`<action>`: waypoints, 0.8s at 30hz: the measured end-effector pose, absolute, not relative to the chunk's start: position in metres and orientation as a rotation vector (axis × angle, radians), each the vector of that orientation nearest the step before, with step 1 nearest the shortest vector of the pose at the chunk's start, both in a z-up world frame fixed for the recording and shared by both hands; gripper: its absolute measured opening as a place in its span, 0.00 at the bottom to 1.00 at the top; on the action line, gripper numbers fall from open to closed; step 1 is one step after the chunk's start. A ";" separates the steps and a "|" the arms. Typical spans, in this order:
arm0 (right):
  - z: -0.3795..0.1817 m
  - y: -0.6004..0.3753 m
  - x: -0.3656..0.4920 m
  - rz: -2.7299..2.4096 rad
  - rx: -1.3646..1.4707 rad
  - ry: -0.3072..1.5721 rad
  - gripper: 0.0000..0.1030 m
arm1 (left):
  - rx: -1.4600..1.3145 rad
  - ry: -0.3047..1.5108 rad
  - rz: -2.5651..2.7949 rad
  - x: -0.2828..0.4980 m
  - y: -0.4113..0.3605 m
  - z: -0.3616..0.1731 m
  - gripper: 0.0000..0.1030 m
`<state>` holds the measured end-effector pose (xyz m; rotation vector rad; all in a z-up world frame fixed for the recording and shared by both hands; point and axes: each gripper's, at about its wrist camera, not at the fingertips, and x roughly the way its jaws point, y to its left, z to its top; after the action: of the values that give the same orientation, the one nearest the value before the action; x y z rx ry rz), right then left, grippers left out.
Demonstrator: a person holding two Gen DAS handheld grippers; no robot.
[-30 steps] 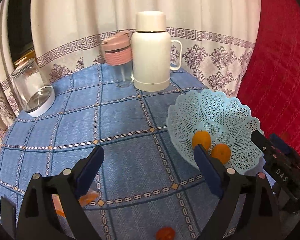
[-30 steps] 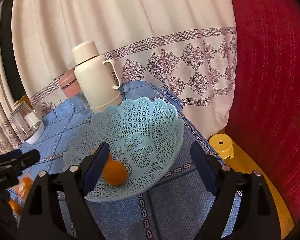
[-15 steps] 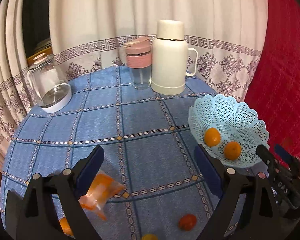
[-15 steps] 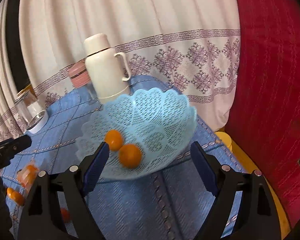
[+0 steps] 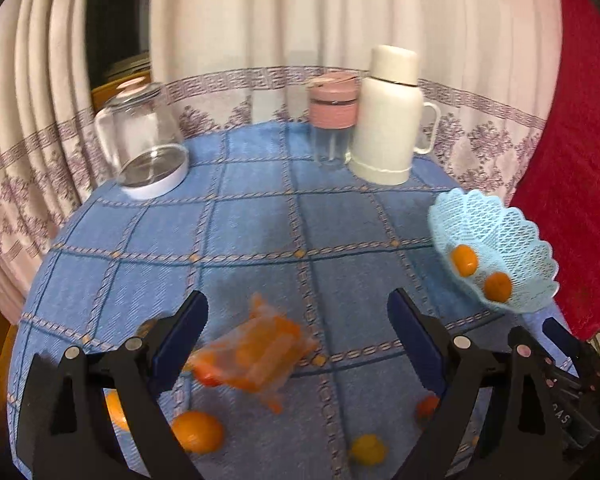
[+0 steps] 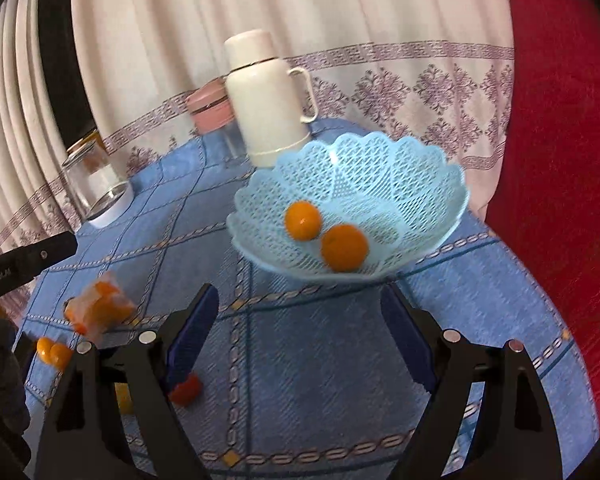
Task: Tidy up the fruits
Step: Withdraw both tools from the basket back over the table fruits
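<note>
The tabletop [image 5: 260,232], draped in a blue checked cloth, is carrying everything. Far ahead of the left tool [image 5: 298,330], a cream thermos flask [image 5: 388,116] is standing upright, with a pink-lidded tumbler [image 5: 332,116] just beside it on its left. Further left, a clear glass jug [image 5: 144,140] is sitting tilted in the fisheye view and looking empty. Ahead and to the right of the left tool, a pale blue lattice basket [image 6: 384,168] is holding two oranges [image 6: 326,232], which are touching each other near its bottom; in the right wrist view the basket is lying just beyond the right tool [image 6: 300,334]. A clear plastic bag of oranges [image 5: 256,352] is lying between the left tool's two fingers without touching either. Loose fruits are resting on the cloth below it: an orange [image 5: 198,431], a smaller yellowish fruit [image 5: 367,450] and a small red fruit [image 6: 186,389], the last beside the right tool's left finger.

The left tool is standing wide open, gripping nothing. The right tool is also standing wide open over bare cloth, holding nothing.
</note>
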<state>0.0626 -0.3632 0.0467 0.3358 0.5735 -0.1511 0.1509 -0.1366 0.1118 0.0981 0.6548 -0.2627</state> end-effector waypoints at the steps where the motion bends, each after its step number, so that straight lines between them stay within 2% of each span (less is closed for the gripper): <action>1: 0.045 -0.360 0.064 -0.144 0.336 0.583 0.82 | 0.096 0.662 -0.250 0.151 -0.131 0.110 0.88; 12: 0.037 -0.337 0.066 -0.109 0.324 0.627 0.82 | 0.056 0.700 -0.125 0.144 -0.051 0.096 0.88; 24: 0.035 -0.332 0.067 -0.116 0.313 0.643 0.82 | 0.055 0.786 -0.034 0.127 0.011 0.057 0.88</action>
<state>0.0674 -0.3324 0.0347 0.3131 0.6428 -0.1164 0.1275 0.0111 0.0566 0.0553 0.7859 -0.0336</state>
